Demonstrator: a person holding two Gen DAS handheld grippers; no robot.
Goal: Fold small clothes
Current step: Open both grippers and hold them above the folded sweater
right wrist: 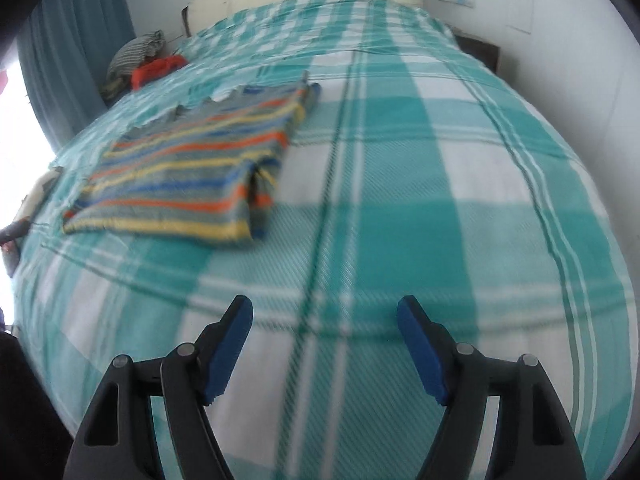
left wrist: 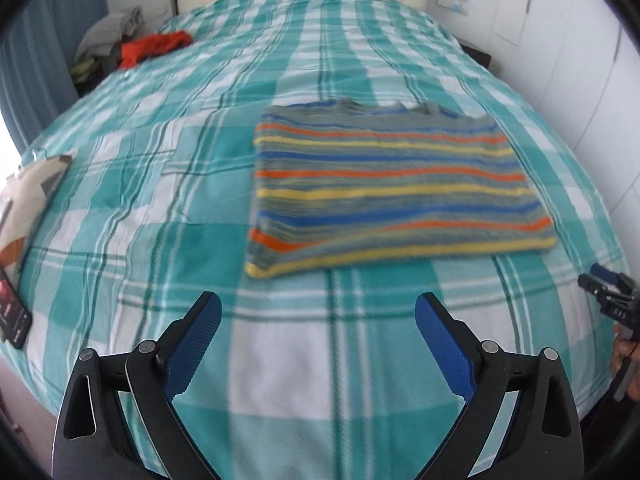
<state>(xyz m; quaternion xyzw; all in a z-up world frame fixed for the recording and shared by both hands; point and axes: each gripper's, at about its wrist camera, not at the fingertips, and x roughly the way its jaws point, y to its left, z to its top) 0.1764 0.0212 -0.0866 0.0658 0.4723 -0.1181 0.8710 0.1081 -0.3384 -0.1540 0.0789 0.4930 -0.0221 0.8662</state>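
Striped garment [left wrist: 396,188] lies folded in a flat rectangle, centre-right of the left wrist frame, on the teal-and-white checked bedspread [left wrist: 192,184]; in the right wrist view it's mid-left [right wrist: 188,172]. Left gripper [left wrist: 318,312] fingers wide apart, holding nothing, above the bedspread just short of the garment's near edge. Right gripper [right wrist: 325,314] also spread, nothing held, well apart from garment. Red cloth [left wrist: 154,48] upper left by the bed edge.
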